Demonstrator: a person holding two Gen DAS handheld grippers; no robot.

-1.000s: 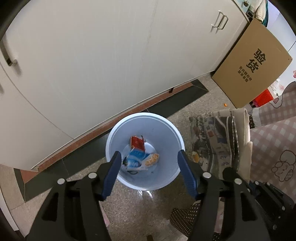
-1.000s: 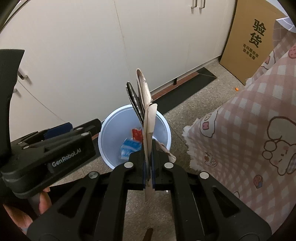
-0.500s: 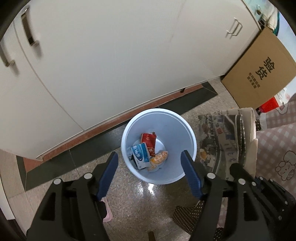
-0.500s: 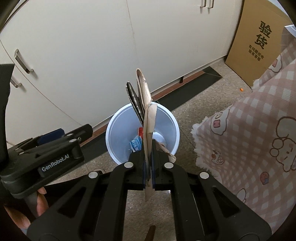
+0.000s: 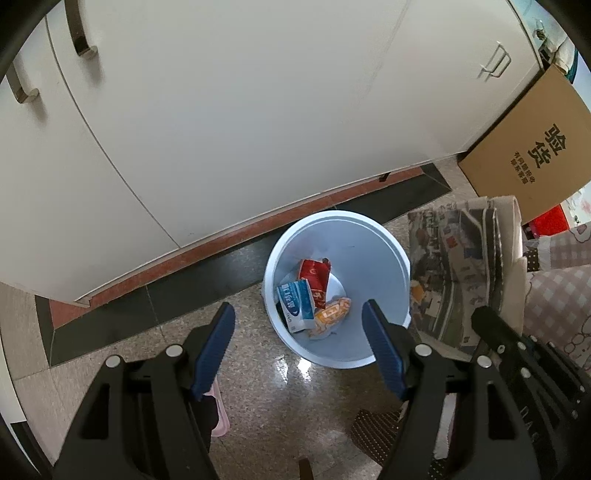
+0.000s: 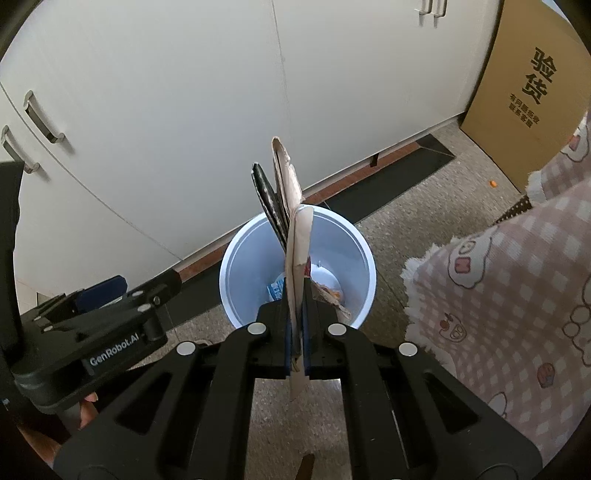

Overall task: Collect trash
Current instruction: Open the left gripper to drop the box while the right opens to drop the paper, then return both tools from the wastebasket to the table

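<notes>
White cabinet doors [image 5: 229, 122] fill the upper part of both views and carry metal bar handles [image 5: 79, 31]. A reddish-brown plinth strip [image 5: 207, 247] runs below the doors, bordered by a dark tile band [image 5: 122, 317]. The remaining floor [image 5: 280, 402] is speckled stone with a glossy reflection. A brown cardboard box [image 6: 532, 92], printed with black characters, leans against the cabinets at the right. Lighting is even and diffuse.
</notes>
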